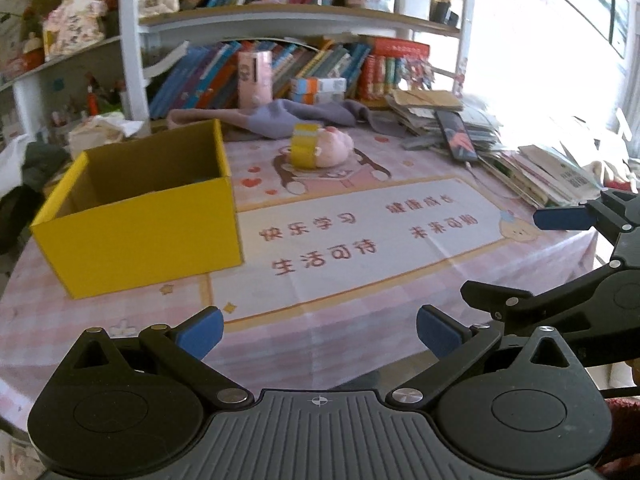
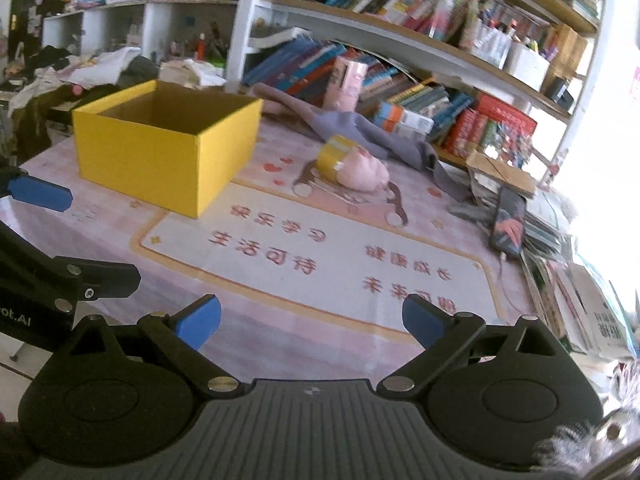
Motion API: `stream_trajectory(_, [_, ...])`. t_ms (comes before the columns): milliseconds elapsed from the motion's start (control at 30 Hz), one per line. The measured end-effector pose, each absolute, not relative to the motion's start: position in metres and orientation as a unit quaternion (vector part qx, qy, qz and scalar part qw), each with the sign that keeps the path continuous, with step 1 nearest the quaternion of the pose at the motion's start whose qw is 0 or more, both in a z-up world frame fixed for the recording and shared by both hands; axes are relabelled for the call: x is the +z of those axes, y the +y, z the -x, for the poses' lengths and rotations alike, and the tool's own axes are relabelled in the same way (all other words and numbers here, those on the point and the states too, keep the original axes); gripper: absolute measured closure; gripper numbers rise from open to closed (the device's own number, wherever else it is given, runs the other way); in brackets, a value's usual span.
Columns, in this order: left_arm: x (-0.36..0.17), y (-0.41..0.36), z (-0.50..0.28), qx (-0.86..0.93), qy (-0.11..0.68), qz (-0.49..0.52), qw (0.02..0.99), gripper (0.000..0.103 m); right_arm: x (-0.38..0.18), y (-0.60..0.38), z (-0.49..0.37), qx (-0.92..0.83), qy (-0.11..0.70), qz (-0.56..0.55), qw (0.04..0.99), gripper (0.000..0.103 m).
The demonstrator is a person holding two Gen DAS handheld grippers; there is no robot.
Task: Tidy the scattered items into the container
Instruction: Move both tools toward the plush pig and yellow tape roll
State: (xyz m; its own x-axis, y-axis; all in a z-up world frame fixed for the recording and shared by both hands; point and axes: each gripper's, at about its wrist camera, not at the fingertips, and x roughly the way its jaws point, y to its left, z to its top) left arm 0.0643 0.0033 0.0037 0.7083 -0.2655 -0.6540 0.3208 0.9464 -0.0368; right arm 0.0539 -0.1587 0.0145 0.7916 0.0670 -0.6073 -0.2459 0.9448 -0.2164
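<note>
An open yellow cardboard box (image 1: 140, 216) (image 2: 168, 152) stands on the left of the pink tablecloth. Behind the middle of the table lie a roll of yellow tape (image 1: 306, 146) (image 2: 336, 156) and a pink plush toy (image 1: 336, 148) (image 2: 366, 174), touching each other. My left gripper (image 1: 320, 334) is open over the near table edge, nothing between its blue pads. My right gripper (image 2: 312, 322) is open too, jaws wide and empty; it also shows at the right edge of the left wrist view, right gripper (image 1: 520, 256). Both are well short of the items.
A grey-purple cloth (image 1: 280, 116) (image 2: 360, 132) lies behind the toy. A phone (image 1: 458, 136) (image 2: 508, 224) rests on stacked papers and books (image 1: 532, 164) at the right. Shelves packed with books (image 1: 280, 68) back the table. Clothes pile beyond the box (image 2: 80, 72).
</note>
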Motion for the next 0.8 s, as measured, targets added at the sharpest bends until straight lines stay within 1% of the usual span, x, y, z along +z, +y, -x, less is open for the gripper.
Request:
stream_trajectory(433, [-0.004,-0.032,-0.090,-0.205,0.362,-0.051,0.908,0.000,0.010,-0.193,-0.062,0.041,0.335,0.135,0.931,0.005])
stream_trajectory(800, [-0.009,-0.051,-0.120,-0.205,0.368,-0.055,0.905,0.000,0.003,-0.213,-0.093,0.041,0.341,0.123,0.931,0.005])
